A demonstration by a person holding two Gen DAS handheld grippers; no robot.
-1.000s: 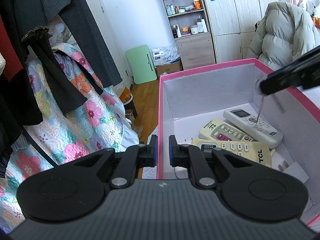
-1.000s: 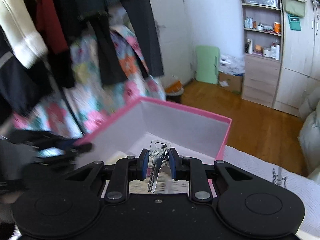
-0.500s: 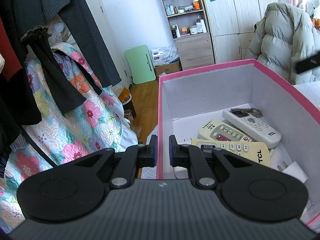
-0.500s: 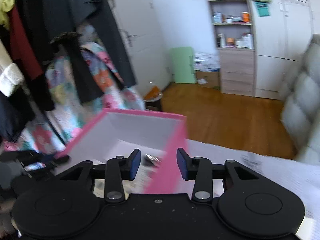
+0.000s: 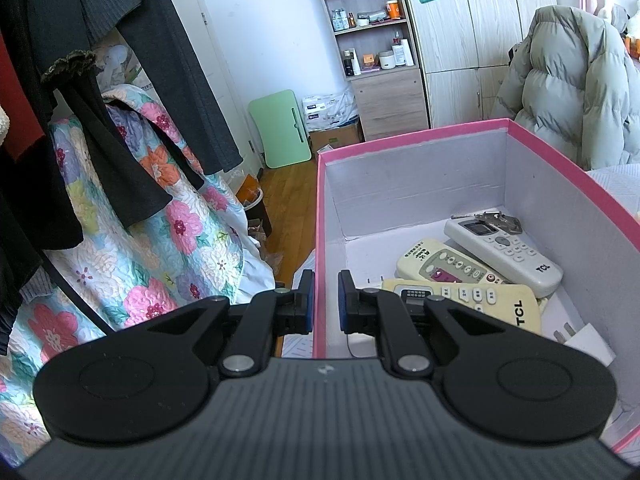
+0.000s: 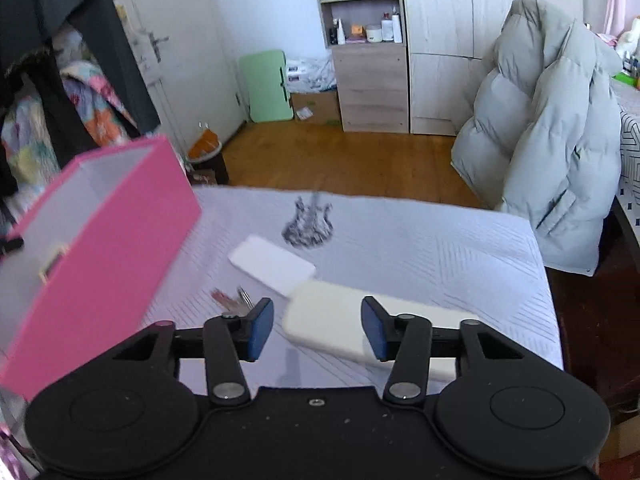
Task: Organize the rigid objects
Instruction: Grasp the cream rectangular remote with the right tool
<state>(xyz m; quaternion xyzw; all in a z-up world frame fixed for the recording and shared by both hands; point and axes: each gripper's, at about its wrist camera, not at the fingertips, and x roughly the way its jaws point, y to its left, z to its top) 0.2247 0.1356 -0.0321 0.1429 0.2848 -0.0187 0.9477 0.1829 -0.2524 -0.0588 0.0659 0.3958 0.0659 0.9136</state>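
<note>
My left gripper is shut on the left wall of the pink box. Inside the box lie a white remote, two cream remotes, a white plug and a bunch of keys on the white remote's far end. My right gripper is open and empty above the bed. A cream remote lies just past its fingers, a white flat case beyond it, and a second bunch of keys near the left finger. The pink box stands to the left.
A white bedsheet with a guitar print covers the bed. A grey puffer jacket hangs at the right. Dark clothes and a floral quilt hang at the left. A shelf unit stands at the far wall.
My right gripper dropped the keys into the box, opened, and swung right out of the box to above the bed. The left gripper has not moved.
</note>
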